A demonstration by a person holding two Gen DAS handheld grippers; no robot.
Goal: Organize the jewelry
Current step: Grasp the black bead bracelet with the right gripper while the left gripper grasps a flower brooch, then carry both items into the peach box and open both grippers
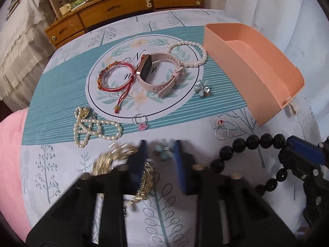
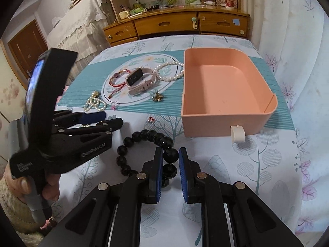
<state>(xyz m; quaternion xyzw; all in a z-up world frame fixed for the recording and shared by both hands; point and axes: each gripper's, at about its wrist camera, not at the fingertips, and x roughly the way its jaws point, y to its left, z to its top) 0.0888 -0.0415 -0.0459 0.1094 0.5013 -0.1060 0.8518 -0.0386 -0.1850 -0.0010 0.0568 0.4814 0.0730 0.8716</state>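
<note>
Right tongs [image 2: 171, 158] pinch one slick, heavy bead of the black bracelet [image 2: 144, 154]; left tongs [image 1: 160, 154], blurred, seemingly closing beside gold bangles [image 1: 102, 160].

Beyond my work surface: tree-print bedsheet [image 2: 226, 185] underfoot, wooden dresser [image 2: 176, 24] at far edge with 3 drawers showing, lace-covered furniture [image 2: 76, 24] left, pink blanket [image 1: 12, 164] near-left.

Right tool [image 2: 171, 156] pinched shut on something; left tool [image 1: 160, 150] blurred, seemingly nearly closed.
</note>
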